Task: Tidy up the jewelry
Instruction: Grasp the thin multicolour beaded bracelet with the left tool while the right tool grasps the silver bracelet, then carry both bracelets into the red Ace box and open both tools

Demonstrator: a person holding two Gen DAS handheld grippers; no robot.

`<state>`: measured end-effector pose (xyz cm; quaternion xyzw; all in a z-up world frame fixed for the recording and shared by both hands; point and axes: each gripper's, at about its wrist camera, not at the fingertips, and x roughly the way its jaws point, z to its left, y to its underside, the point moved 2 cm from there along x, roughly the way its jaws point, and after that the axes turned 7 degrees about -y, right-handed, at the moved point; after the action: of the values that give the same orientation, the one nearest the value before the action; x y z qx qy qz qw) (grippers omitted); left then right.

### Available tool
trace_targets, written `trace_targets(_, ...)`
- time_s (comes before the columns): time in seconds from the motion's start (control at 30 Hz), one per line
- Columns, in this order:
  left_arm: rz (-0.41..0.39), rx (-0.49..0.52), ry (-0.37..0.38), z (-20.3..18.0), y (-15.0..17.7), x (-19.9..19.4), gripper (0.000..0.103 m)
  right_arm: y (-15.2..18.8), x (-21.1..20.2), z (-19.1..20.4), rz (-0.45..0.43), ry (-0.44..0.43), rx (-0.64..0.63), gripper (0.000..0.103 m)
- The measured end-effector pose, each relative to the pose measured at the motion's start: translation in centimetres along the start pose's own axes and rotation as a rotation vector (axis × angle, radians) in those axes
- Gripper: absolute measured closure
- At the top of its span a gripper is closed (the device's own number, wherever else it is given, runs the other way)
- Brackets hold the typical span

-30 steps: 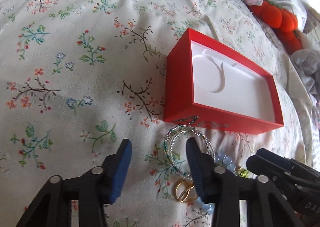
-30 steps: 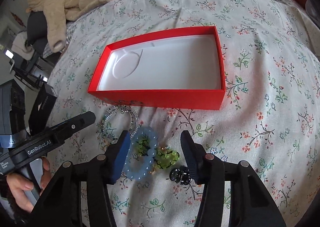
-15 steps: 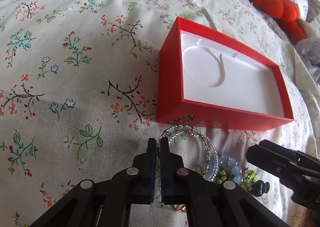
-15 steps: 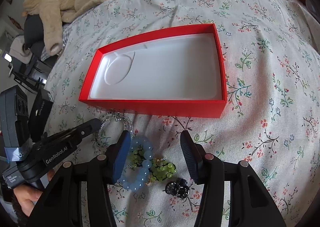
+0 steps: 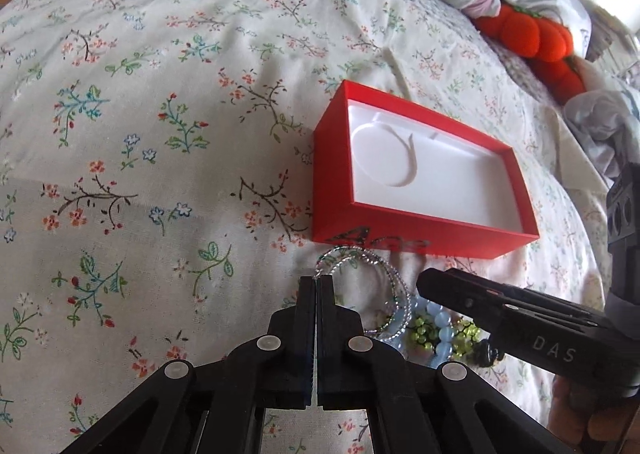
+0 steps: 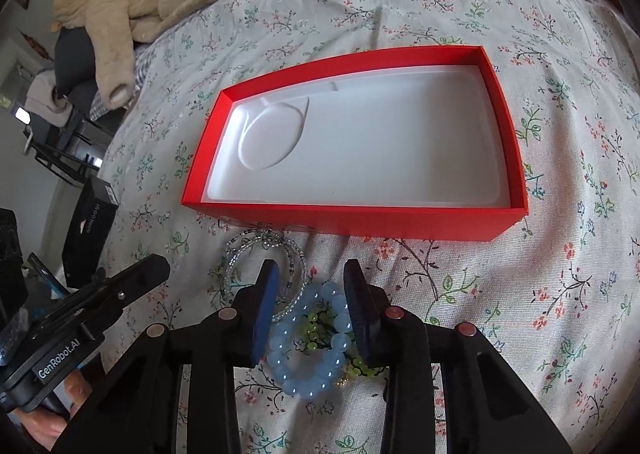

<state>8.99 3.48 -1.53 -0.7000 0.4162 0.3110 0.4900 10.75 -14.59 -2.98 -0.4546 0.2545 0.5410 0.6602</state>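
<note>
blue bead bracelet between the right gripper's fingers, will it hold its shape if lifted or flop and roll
The blue bead bracelet is a loop of separate round beads, so it would probably sag rather than stay round. The glossy beads look smooth and may slip on the right gripper. It overlaps the green beads, which might drag along.

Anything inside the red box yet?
No jewelry: the red box shows only its bare white liner with a round recess. The near wall hides a thin strip of floor behind it. All jewelry lies outside on the bedspread.
</note>
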Motion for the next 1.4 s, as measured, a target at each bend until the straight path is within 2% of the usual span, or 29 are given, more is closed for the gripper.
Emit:
trace_targets(0.1,0.024,-0.052,0.053,0.7,-0.1,0.9,0.103,0.1,0.3,0.0,0.006,0.003,0.011,0.071)
trace_targets(0.13,0.03,-0.059,0.064,0.7,-0.1,1.3,0.099,0.2,0.3,-0.1,0.005,0.005,0.014,0.071)
trace_targets(0.2,0.035,-0.079,0.062,0.7,-0.1,2.0,0.076,0.2,0.2,-0.2,0.001,0.008,0.02,0.071)
trace_targets(0.3,0.044,-0.085,0.053,0.2,-0.1,3.2,0.074,0.3,-0.1,-0.7,-0.002,0.011,0.034,0.071)
trace_targets(0.47,0.06,-0.073,-0.005,-0.4,0.0,4.9,0.076,0.2,-0.2,-1.2,0.002,0.014,0.038,0.071)
trace_targets(0.53,0.057,-0.078,-0.015,-0.3,0.0,5.1,0.103,0.2,-0.1,-1.3,0.007,0.014,0.034,0.071)
trace_targets(0.73,0.038,-0.067,0.0,-0.3,-0.2,4.5,0.103,0.0,0.1,-1.3,0.013,0.002,0.028,0.071)
trace_targets(0.97,-0.047,-0.049,-0.016,0.4,-0.6,0.9,0.103,-0.1,0.6,-1.3,0.017,-0.017,0.041,0.071)
trace_targets(1.17,-0.054,-0.073,-0.037,1.9,-0.4,-0.6,0.103,0.0,1.7,-0.7,0.032,-0.043,0.036,0.072)
trace_targets(1.27,-0.043,-0.081,-0.044,2.3,-0.2,-0.6,0.103,0.3,2.8,-0.3,0.06,-0.044,0.018,0.079)
trace_targets(1.33,-0.036,-0.077,-0.051,2.3,0.2,-0.6,0.103,0.6,3.1,0.0,0.064,-0.026,-0.009,0.09)
trace_targets(1.4,-0.036,-0.073,-0.056,2.2,0.5,-0.6,0.103,0.8,3.1,0.0,0.059,-0.022,-0.015,0.095)
